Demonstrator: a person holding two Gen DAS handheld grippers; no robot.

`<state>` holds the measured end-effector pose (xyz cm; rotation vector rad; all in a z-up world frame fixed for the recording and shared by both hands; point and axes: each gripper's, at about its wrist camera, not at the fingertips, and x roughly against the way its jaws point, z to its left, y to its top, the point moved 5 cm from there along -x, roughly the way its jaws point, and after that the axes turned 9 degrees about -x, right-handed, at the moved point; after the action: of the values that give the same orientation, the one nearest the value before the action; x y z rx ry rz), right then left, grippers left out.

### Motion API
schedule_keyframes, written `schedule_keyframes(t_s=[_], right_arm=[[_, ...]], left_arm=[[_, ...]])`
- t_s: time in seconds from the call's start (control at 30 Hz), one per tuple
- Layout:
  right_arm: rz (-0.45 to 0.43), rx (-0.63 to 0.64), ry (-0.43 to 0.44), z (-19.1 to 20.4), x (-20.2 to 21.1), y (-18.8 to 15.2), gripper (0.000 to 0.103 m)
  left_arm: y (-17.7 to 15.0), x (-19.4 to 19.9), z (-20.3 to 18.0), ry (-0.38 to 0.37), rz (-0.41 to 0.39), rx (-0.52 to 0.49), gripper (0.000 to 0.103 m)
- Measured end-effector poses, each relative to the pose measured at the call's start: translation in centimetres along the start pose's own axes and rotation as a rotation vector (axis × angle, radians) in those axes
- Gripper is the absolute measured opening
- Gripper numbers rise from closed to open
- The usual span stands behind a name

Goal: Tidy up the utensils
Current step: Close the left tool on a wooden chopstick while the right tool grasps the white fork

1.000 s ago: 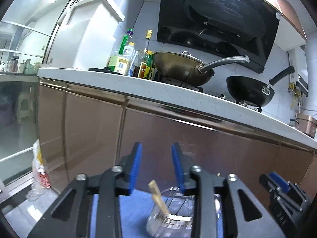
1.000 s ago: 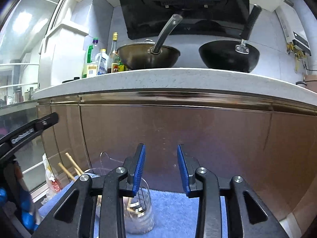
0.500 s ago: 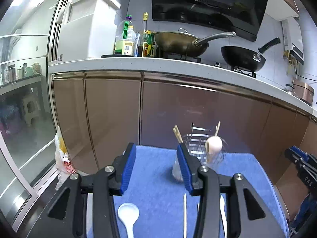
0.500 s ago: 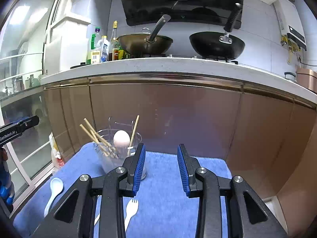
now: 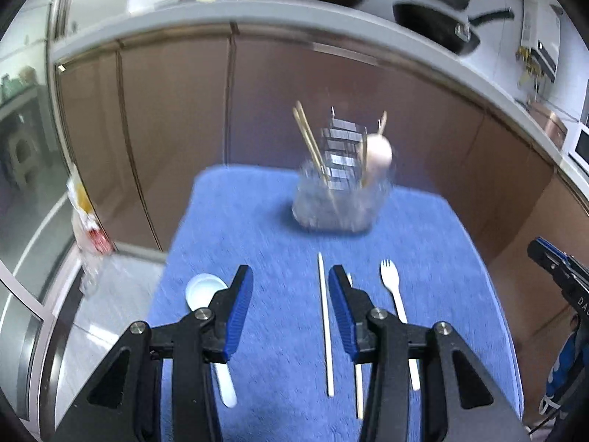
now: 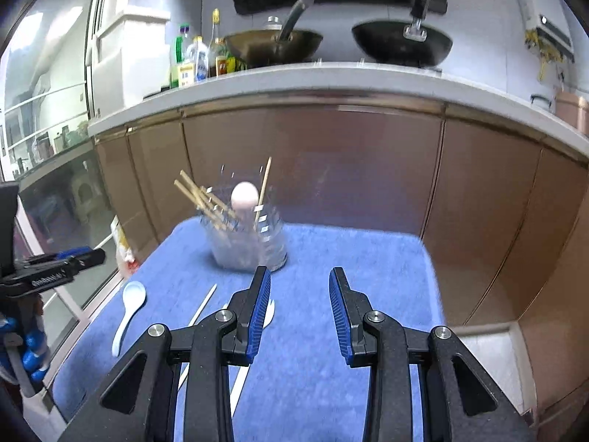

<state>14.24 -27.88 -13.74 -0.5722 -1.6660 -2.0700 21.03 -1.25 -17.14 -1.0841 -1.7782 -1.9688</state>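
Observation:
A clear holder (image 5: 337, 202) (image 6: 248, 245) stands at the far side of the blue mat (image 5: 265, 228) (image 6: 349, 258), with wooden chopsticks and a pale spoon inside it. On the mat lie a white spoon (image 5: 204, 293) (image 6: 129, 307), a pale chopstick (image 5: 325, 324) (image 6: 202, 305), a second chopstick partly hidden by a finger, and a white fork (image 5: 392, 291) (image 6: 269, 311). My left gripper (image 5: 291, 291) hovers open above the near mat, the spoon just left of it. My right gripper (image 6: 299, 291) hangs open over the mat's middle, nothing between its fingers.
Brown cabinet doors (image 6: 331, 169) rise right behind the mat. The counter above them carries bottles (image 6: 198, 59), a wok (image 6: 276, 44) and a black pan (image 6: 401, 44). A plastic bag (image 5: 86, 228) hangs left of the mat beside a glass door.
Both views have tipped downward from the counter to the mat. The holder, spoon, chopsticks and fork have come into full view. Both grippers stay open.

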Motion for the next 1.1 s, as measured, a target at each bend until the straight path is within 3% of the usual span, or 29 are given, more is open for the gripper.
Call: schedule_keyframes(t_s=[0.57,0.67,0.87,1.1], right_arm=[[0.433,-0.070,0.086,0.0,-12.1,-5.3,0.031],[0.511,-0.073,0.094,0.5,-14.2,-6.0,0.029],[0.634,-0.058,0.085,2.0,-17.8,-6.7,0.028],[0.702,-0.014,0.015,3.3,-20.7,-6.6,0.028]], left_arm=[[-1.2,-13.6,-3.0,-0.124,0.385,-0.067,0.037],[-1.5,-15.4,-3.6,-0.133,0.450,-0.082,0.030],[-1.4,-17.6,-3.6,-0.126,0.518,-0.096,0.024],[-0.9,-18.9,-4.2,-0.131,0.549,-0.127,0.021]])
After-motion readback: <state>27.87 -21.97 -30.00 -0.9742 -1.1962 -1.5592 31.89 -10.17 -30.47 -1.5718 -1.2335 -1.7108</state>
